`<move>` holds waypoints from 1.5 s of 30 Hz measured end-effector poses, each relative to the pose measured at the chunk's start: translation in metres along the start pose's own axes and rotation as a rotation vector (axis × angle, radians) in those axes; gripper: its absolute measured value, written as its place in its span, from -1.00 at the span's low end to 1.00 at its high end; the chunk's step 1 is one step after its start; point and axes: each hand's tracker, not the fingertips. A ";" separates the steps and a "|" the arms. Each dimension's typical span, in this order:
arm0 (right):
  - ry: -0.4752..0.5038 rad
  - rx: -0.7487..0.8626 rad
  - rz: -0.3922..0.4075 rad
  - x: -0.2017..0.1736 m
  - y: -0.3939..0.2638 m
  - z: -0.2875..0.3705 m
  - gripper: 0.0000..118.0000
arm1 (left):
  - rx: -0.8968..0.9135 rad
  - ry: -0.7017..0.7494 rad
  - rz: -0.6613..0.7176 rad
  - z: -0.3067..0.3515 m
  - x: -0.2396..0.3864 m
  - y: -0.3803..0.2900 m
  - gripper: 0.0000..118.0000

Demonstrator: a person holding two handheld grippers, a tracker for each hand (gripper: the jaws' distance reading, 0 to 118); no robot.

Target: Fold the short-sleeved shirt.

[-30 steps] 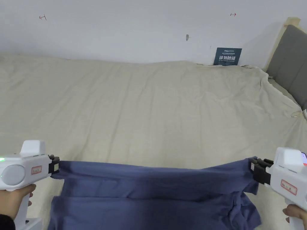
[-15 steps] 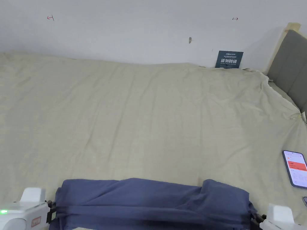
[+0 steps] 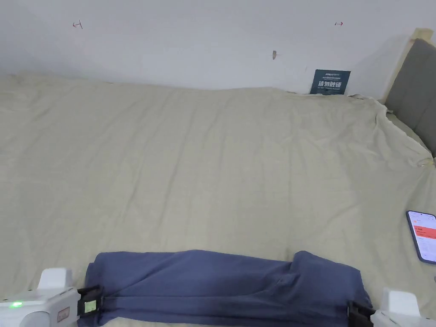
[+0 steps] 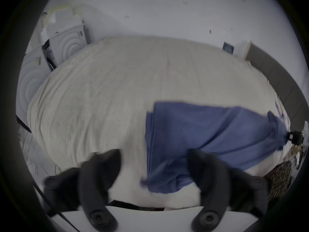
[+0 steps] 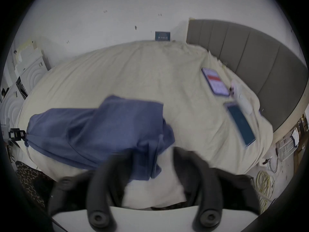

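Note:
The blue short-sleeved shirt [image 3: 225, 281] lies on the beige bed as a long folded band near the front edge. At its left end is my left gripper [image 3: 90, 305]. In the left gripper view its jaws stand wide apart [image 4: 154, 160], with the shirt's left edge [image 4: 209, 131] lying loose between them. My right gripper [image 3: 357, 313] is at the shirt's right end. Its jaws are also apart [image 5: 153, 157], over a drooping corner of the shirt [image 5: 100, 128]. Both gripper views are motion-blurred.
A lit phone [image 3: 421, 236] lies on the sheet [image 3: 213, 162] at the right, with a dark phone [image 5: 240, 123] nearer the edge. A grey headboard [image 3: 415, 85] stands at the right, white appliances [image 4: 66, 41] at the left, and cables [image 5: 265, 185] on the floor.
The shirt, held stretched above the bed a second ago, now lies folded on the sheet. Both grippers came down to the near edge and their jaws now stand apart.

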 end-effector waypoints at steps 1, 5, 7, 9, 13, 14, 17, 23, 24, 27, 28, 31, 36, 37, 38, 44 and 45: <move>-0.005 0.047 0.008 -0.006 0.010 0.012 0.33 | 0.054 -0.018 0.005 0.009 0.002 0.006 0.68; -0.003 0.243 0.025 -0.023 0.053 0.054 0.37 | 0.235 -0.030 -0.012 0.026 0.002 0.026 0.79; 0.012 0.338 0.024 -0.032 0.071 0.072 0.37 | 0.336 -0.013 -0.052 0.053 0.014 0.049 0.79; 0.011 0.413 0.025 -0.044 0.086 0.088 0.37 | 0.431 0.018 -0.093 0.069 0.025 0.060 0.79; 0.002 0.511 0.029 -0.065 0.101 0.104 0.37 | 0.566 0.056 -0.135 0.062 0.026 0.068 0.74; -0.002 0.526 0.035 -0.069 0.102 0.106 0.35 | 0.585 0.069 -0.141 0.064 0.029 0.068 0.65; -0.017 0.563 0.038 -0.080 0.101 0.110 -0.06 | 0.617 0.057 -0.139 0.076 0.041 0.068 0.01; -0.014 0.569 0.013 -0.084 0.101 0.112 -1.00 | 0.612 0.013 -0.089 0.083 0.044 0.062 -1.00; 0.009 0.561 0.010 -0.084 0.101 0.112 -1.00 | 0.609 0.004 -0.083 0.084 0.041 0.062 -1.00; 0.017 0.566 0.006 -0.084 0.102 0.113 -1.00 | 0.576 -0.030 -0.060 0.081 0.036 0.063 -1.00; 0.013 0.568 0.013 -0.084 0.103 0.113 -1.00 | 0.572 -0.028 -0.061 0.080 0.034 0.063 -1.00; 0.018 0.568 0.012 -0.084 0.103 0.112 -1.00 | 0.557 -0.033 -0.062 0.082 0.032 0.061 -1.00; 0.029 0.552 0.000 -0.082 0.104 0.110 -1.00 | 0.485 -0.061 -0.049 0.071 0.020 0.066 -1.00; 0.034 0.549 -0.001 -0.081 0.104 0.108 -1.00 | 0.452 -0.082 -0.030 0.067 0.016 0.067 -1.00; 0.035 0.546 0.002 -0.081 0.105 0.108 -1.00 | 0.425 -0.117 -0.007 0.062 0.009 0.069 -1.00; 0.038 0.534 0.019 -0.081 0.108 0.105 -1.00 | 0.128 -0.395 0.140 0.030 -0.028 0.077 -1.00; 0.039 0.529 0.020 -0.081 0.108 0.104 -1.00 | 0.092 -0.417 0.164 0.021 -0.035 0.076 -1.00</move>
